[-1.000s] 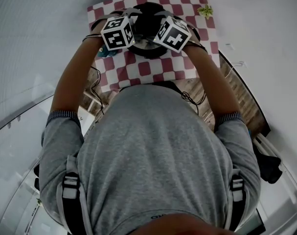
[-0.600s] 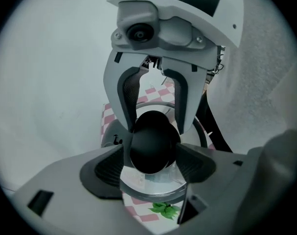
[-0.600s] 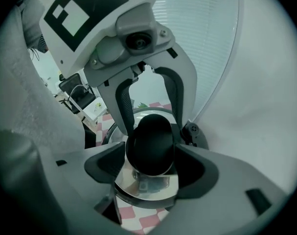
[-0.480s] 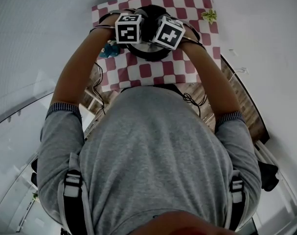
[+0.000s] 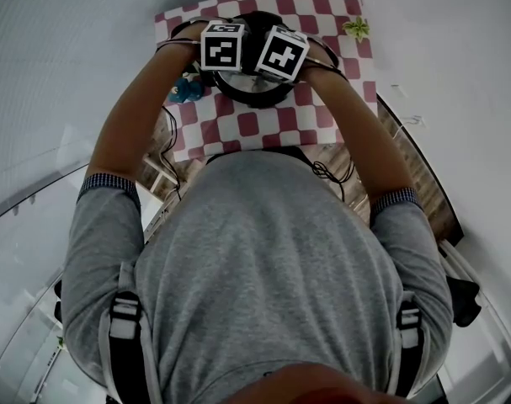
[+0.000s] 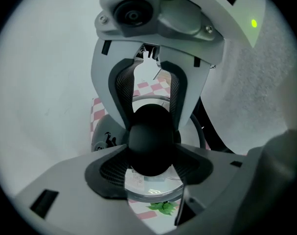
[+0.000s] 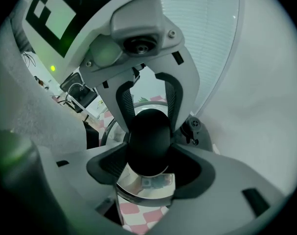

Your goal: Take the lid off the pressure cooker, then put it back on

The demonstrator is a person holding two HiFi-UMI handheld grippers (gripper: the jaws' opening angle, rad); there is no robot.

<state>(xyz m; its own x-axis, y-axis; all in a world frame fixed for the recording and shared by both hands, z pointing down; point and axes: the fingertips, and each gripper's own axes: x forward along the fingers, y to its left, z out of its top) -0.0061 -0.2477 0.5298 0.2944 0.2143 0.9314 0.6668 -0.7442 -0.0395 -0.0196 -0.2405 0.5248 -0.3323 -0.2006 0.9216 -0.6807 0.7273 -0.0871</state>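
gripper views only: left gripper point(image 6: 152, 156) and right gripper point(image 7: 149, 154), jaws just closing, seemingly clamped on lid knob point(image 6: 152, 133)

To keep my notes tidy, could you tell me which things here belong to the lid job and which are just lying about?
Job: cooker, lid, knob.
Lying about: checked cloth, green leafy thing, blue thing, cables.
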